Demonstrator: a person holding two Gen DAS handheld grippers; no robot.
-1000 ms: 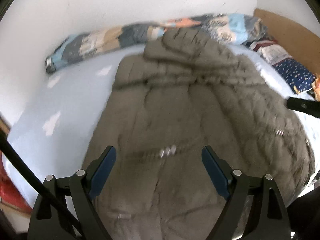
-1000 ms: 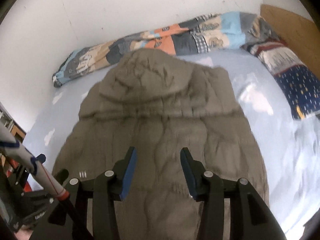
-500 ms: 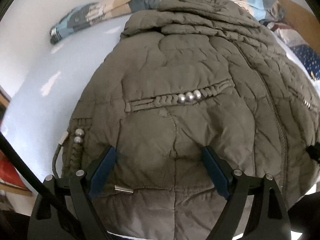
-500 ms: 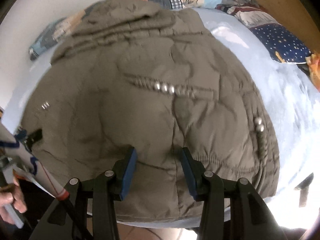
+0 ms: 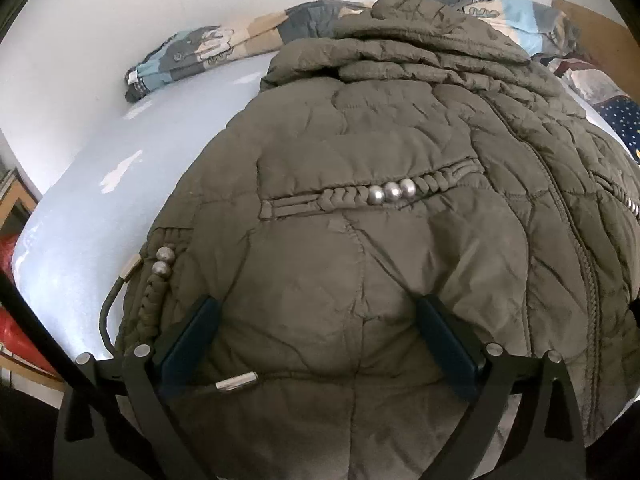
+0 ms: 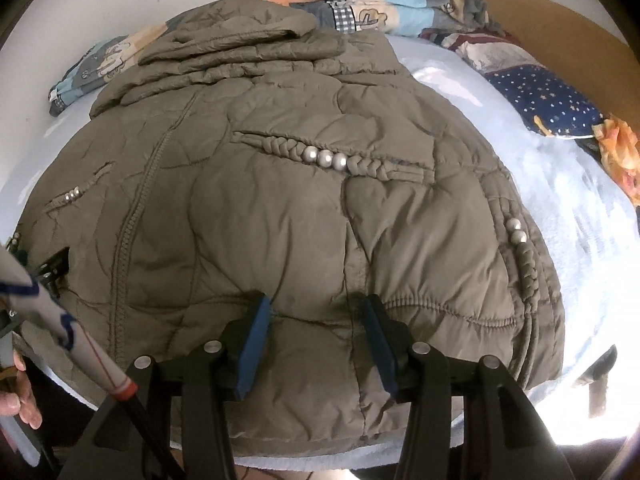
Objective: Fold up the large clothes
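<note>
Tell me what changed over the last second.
Both grippers dropped toward the jacket's hem. The left gripper's jaws have just been opening wider; the right gripper is open too. Neither pinches fabric. The jacket stayed flat on the bed.

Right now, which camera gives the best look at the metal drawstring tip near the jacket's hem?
The left wrist view: the metal drawstring tip lies sharp and close on the jacket, between the left gripper's open jaws. In the right wrist view I cannot find it.

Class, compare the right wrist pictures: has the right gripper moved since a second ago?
Yes. The right gripper has come down toward the jacket: the hem, far below the patchwork bedding before, now sits at its open fingertips.
</note>
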